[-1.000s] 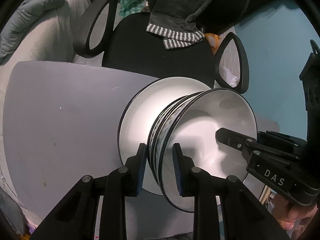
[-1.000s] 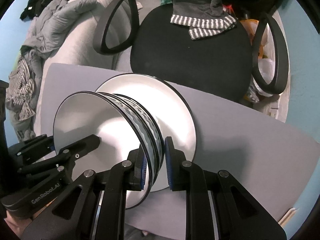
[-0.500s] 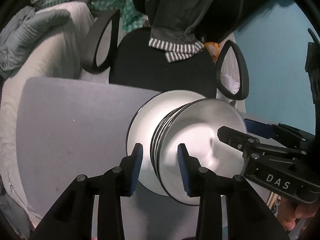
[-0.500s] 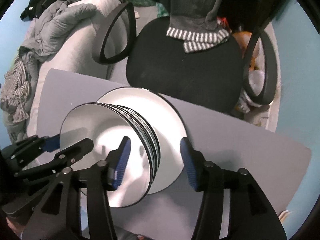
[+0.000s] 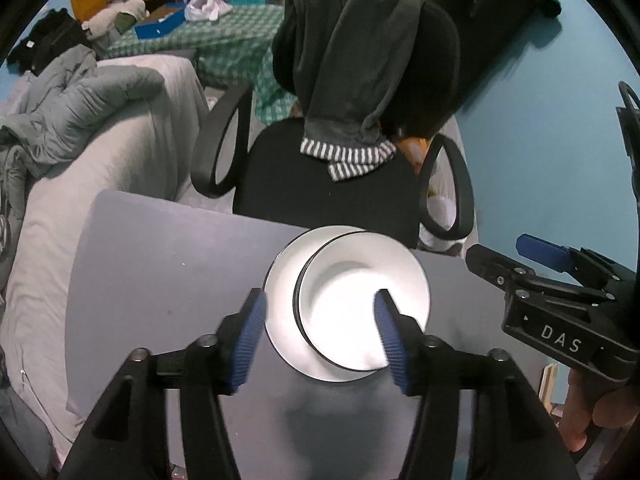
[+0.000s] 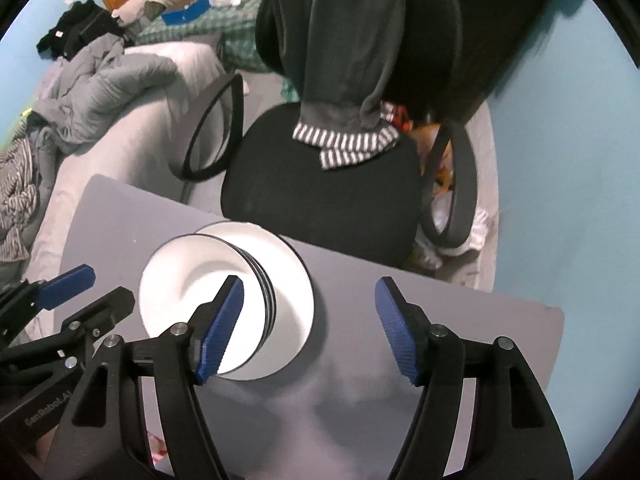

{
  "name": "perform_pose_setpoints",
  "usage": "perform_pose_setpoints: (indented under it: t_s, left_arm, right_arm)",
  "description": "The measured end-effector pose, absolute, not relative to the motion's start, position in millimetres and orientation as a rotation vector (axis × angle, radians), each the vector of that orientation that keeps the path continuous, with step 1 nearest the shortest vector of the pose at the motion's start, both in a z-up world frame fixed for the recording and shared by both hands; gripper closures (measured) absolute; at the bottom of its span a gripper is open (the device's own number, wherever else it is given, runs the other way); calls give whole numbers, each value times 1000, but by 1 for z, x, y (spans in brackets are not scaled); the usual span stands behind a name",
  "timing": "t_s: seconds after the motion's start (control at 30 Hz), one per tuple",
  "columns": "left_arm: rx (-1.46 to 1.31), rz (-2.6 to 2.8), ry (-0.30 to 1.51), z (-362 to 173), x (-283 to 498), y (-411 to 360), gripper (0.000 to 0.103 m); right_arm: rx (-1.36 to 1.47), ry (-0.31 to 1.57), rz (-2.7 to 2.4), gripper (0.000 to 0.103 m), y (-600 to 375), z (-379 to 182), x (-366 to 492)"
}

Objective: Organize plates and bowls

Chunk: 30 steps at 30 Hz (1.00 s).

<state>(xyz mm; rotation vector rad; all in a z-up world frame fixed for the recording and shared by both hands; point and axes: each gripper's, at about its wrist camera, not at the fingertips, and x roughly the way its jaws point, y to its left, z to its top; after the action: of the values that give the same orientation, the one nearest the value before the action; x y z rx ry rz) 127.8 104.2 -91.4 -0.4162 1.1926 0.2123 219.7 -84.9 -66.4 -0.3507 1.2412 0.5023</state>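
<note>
A white bowl (image 5: 356, 300) with a black rim and striped outer wall sits on a white plate (image 5: 280, 300) on the grey table (image 5: 168, 272). My left gripper (image 5: 320, 336) is open and empty, raised above the bowl. My right gripper (image 6: 308, 328) is open and empty, also raised, with the bowl (image 6: 196, 284) and plate (image 6: 292, 280) below its left finger. The right gripper also shows at the right edge of the left wrist view (image 5: 532, 268); the left gripper shows at the left edge of the right wrist view (image 6: 80, 292).
A black office chair (image 5: 320, 192) with dark clothes draped over its back stands just beyond the table's far edge. A grey-covered sofa (image 5: 120, 140) with a jacket lies to the left. A blue wall (image 5: 540, 140) is on the right.
Both grippers let go of the bowl's rim, opened wide and rose away from it. The bowl now rests on the plate.
</note>
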Motion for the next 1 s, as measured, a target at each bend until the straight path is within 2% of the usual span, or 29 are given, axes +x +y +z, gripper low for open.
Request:
perform_pose_setpoints:
  t_s: [0.3, 0.43, 0.63, 0.73, 1.0]
  left_arm:
    - [-405, 238, 1126, -55, 102, 90, 37]
    - [-363, 243, 1101, -40, 90, 81, 24]
    - [-338, 254, 1066, -16, 72, 72, 23]
    - [-318, 259, 1046, -6, 63, 68, 16]
    - [-241, 224, 1013, 7, 47, 50, 16]
  right_arm:
    - [-275, 1182, 504, 34, -107, -27, 199]
    - [-278, 1152, 502, 34, -111, -16, 190]
    - [-294, 1099, 504, 34, -119, 3, 172]
    - [-268, 1089, 511, 34, -124, 11, 165]
    - [-228, 1073, 485, 34, -137, 22, 151]
